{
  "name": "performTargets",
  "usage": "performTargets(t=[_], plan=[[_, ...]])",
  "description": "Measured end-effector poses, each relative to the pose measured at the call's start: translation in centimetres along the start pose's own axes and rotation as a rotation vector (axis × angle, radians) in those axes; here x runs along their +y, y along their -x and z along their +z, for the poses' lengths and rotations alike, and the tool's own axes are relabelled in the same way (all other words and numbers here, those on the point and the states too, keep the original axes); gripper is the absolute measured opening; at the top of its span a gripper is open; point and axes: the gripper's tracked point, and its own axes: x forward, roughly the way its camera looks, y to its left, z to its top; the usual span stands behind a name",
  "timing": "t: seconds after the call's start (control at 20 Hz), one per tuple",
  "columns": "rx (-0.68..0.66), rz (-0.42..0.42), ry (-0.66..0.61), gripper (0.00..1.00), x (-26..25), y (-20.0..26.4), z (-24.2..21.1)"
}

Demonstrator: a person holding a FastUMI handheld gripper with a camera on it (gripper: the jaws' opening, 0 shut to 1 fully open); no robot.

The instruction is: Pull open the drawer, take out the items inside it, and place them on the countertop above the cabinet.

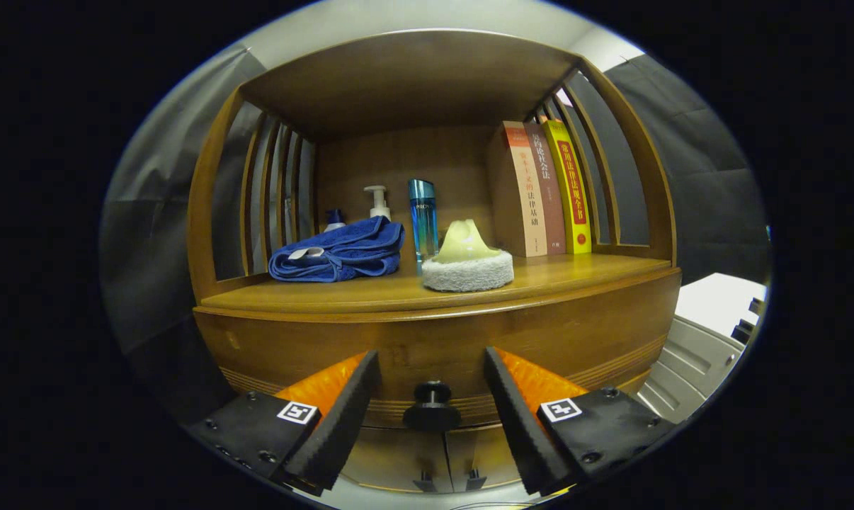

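Drawer knob (432, 397) between parted fingers of gripper (431, 368)

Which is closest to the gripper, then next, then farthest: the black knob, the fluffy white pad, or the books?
The gripper is open.
1. Black knob: on the drawer front, between the fingers.
2. Fluffy white pad: near the countertop's front edge.
3. Books: standing at the back, on the right.

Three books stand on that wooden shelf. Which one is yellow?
The yellow-spined book stands outermost of the three, against the slatted side; the cream-spined book and the dark red-spined book stand beside it.
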Motion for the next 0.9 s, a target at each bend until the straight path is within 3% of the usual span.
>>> performTargets(t=[0.2, 0.5, 0.7, 0.9], plan=[[-0.106, -0.007, 0.031, 0.96, 0.0, 5.2, 8.3], [-0.146, 0.046, -0.013, 0.96, 1.8, 15.1, 19.2], [-0.212, 0.028, 0.063, 0.96, 1.0, 22.5, 27.3], [-0.247, 0.037, 0.105, 0.96, 1.7, 25.8, 31.4]])
